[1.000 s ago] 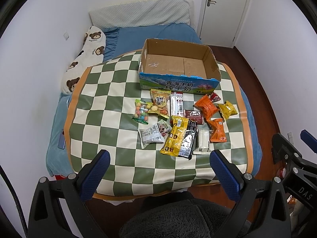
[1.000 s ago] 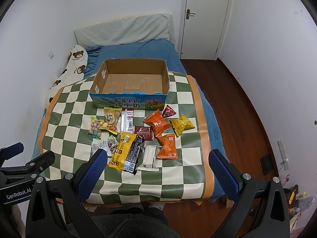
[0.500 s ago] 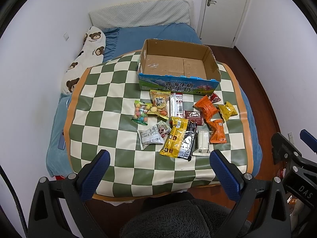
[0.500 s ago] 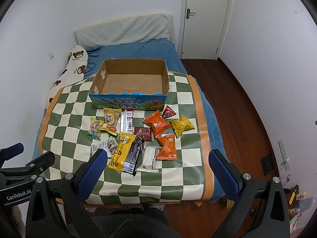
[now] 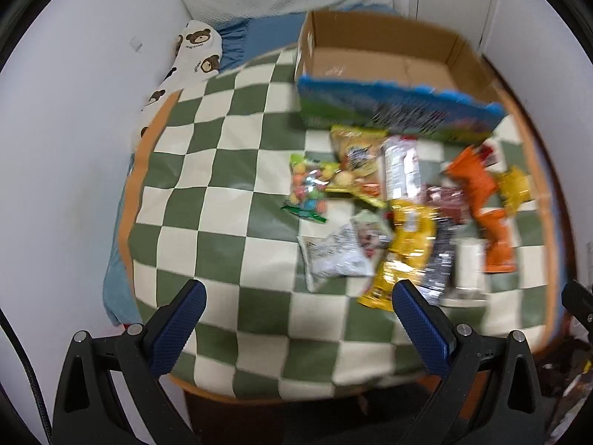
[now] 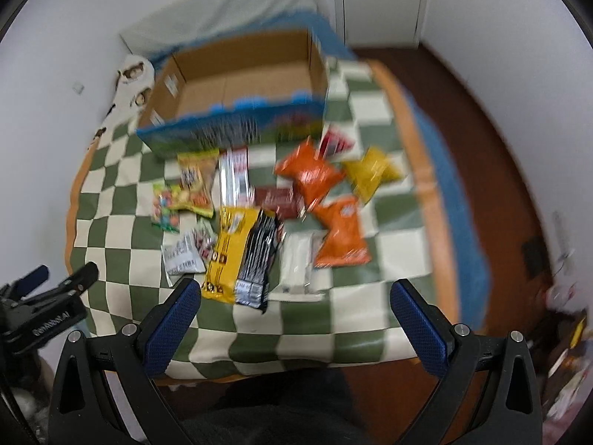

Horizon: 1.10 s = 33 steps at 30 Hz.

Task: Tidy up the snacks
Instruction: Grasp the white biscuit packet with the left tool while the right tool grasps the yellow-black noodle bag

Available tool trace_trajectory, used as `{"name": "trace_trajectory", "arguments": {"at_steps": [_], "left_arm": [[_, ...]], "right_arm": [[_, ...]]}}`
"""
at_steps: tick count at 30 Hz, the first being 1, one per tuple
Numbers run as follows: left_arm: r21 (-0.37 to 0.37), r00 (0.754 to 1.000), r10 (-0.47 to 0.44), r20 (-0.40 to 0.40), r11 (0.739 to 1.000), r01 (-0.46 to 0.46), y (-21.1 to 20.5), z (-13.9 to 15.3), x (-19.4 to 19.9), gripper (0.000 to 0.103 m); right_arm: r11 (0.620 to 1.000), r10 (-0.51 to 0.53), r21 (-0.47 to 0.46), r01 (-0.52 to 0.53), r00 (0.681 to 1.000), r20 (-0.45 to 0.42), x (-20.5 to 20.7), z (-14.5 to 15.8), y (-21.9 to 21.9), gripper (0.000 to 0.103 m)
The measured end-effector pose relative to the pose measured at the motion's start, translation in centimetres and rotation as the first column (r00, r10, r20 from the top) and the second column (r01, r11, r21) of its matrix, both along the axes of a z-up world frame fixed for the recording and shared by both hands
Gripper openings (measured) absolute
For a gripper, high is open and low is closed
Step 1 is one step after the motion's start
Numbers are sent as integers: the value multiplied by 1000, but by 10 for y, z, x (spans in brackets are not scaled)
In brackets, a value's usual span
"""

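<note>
- Left wrist view: the left tongs (image 5: 296, 315) are spread wide with nothing held, above the near edge of the green-and-cream checkered desk (image 5: 222, 170). One open, empty brown cardboard box with a blue printed front (image 5: 389, 74) is seen at the far side. The loose snack packets (image 5: 393, 215) lie just before it, blurred. Only here is the white pillow with brown bears (image 5: 192, 55) shown plainly, at the far left.
- Right wrist view: the right tongs (image 6: 294, 311) are likewise wide apart and hold nothing. Shown more fully here are the brown wooden floor (image 6: 481, 141) to the right and the other gripper at the left edge. Two orange packets (image 6: 326, 200), two yellow ones, one black, one white and one brown are counted; the rest are too blurred to count.
</note>
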<state>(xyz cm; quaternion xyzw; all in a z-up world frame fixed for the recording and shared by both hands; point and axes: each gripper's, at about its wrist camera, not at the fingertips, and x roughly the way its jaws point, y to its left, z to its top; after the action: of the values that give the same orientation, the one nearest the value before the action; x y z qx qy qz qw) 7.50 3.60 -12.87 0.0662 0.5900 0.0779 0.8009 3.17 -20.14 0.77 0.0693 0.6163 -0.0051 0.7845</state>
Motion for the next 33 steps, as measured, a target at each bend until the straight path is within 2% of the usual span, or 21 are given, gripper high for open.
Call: {"name": "trace_trajectory", "arguments": {"at_steps": [4,9,11,13,14,15,16,17,19,20,22,24,25,26,27,29,31,33], "left_arm": [[54,993,-100,-65,993,104,4,-52,20,102],[126,946,-283,-160,944,304,-4,-109,41,102],[60,931,-294,-216,948,313,1,-129,53,102],[-20,933,-257,-251,965,261,10,-139,66,102],[-44,937,-253,-240,967,250,12,-141,71,101],[-97,929,-312,-198,950,298,10,-138,73,100],[-101,912,-371,-176,928,358,6,-137,73,100],[-68,879,-445,-173,895,440,-2,-140,72,100],[-68,782,-588,-208,806,588,-13,-152,65,100],[-70,747,-621,-235,778,625,-15,-160,63,100],[-97,696,-657,-290,743,662,-15,-177,61,100],[-126,684,-659,-313,743,658,-12,-190,62,89],[-153,697,-642,-320,760,631,-8,-195,65,71],[-168,729,-599,-331,798,579,-1,-198,70,61],[-186,754,-572,-324,820,542,5,-197,74,61],[-207,823,-480,-303,877,435,25,-194,81,60],[-236,891,-335,-306,933,270,54,-192,84,60],[-231,926,-160,-342,970,82,87,-197,83,60]], "right_arm": [[993,-22,110,36,992,-127,24,-84,9,103],[983,-28,169,68,973,-231,45,-166,30,103],[980,-34,181,80,968,-247,47,-181,35,103],[978,-43,187,93,965,-259,50,-189,38,103],[974,-47,201,103,963,-264,50,-194,39,103],[971,-49,213,109,962,-270,51,-198,40,103],[968,-47,224,112,960,-275,52,-201,42,103],[970,-46,218,110,959,-280,53,-204,44,103],[972,-43,210,107,956,-289,53,-205,45,103],[974,-39,205,102,956,-289,53,-205,46,103],[977,-35,194,94,956,-290,52,-204,46,103],[980,-34,179,91,954,-298,51,-205,48,103],[980,-35,178,92,953,-301,51,-203,45,103],[980,-36,178,94,952,-304,51,-203,46,103],[980,-38,175,95,951,-306,51,-204,47,103],[980,-44,173,101,951,-305,55,-206,52,103],[981,-54,163,107,951,-305,62,-211,63,103],[982,-78,142,127,949,-306,70,-218,70,103]]}}
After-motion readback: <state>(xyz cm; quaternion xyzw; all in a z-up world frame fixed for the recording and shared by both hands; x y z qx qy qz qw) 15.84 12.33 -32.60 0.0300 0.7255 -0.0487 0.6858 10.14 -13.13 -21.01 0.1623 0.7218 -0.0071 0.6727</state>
